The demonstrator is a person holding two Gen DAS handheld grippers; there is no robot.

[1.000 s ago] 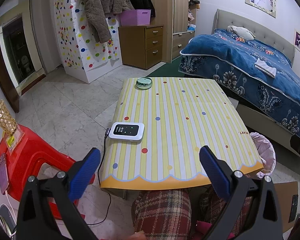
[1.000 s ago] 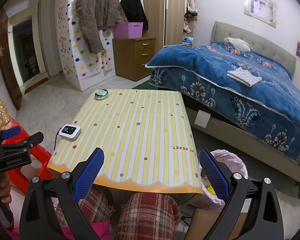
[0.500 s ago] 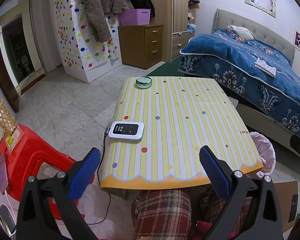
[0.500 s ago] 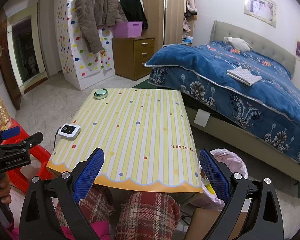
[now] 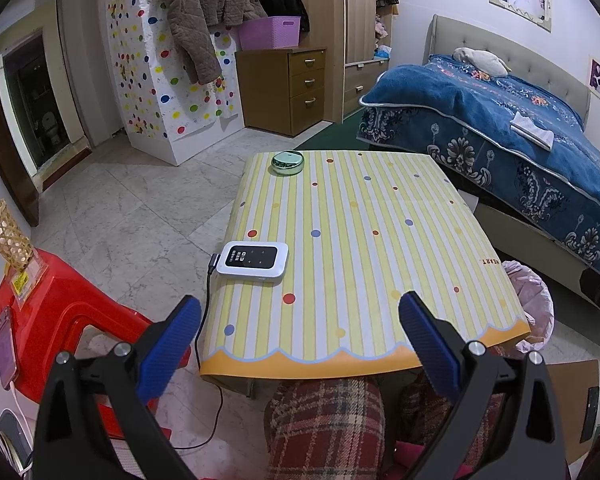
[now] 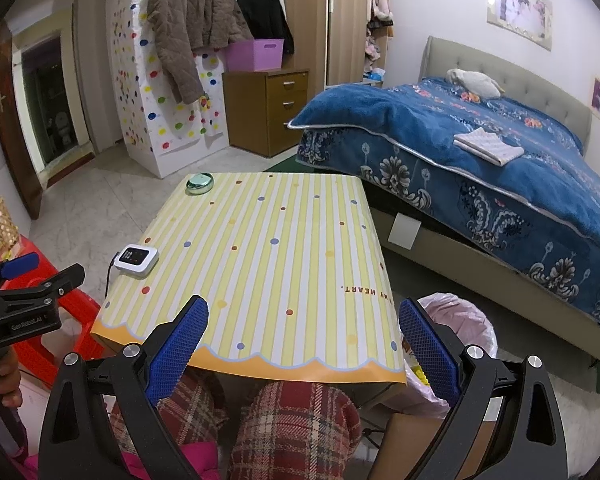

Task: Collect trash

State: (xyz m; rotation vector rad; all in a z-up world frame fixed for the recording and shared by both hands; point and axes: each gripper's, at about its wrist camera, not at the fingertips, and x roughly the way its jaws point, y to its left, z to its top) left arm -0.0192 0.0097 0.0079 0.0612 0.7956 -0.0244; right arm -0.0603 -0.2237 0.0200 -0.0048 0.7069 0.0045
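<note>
A bin lined with a pink bag (image 6: 456, 320) stands on the floor at the table's right front corner, also seen as the pink bag (image 5: 530, 300) in the left wrist view. Some yellow scraps show inside it. My left gripper (image 5: 300, 344) hangs open before the table's near edge, holding nothing. My right gripper (image 6: 302, 352) is likewise open and empty, above a person's plaid-clad knees. The left gripper (image 6: 24, 276) also shows at the far left of the right wrist view. I see no loose trash on the striped table (image 5: 380, 240).
A white pocket router (image 5: 254, 258) with a cable lies on the table's left side, and a round green tin (image 5: 287, 161) sits at its far left corner. A red plastic stool (image 5: 48, 320) stands left, a blue-covered bed (image 6: 480, 168) right, a cardboard box (image 6: 412, 440) below the bin.
Both grippers have stayed open and nearly still; the views have only drifted slightly.
</note>
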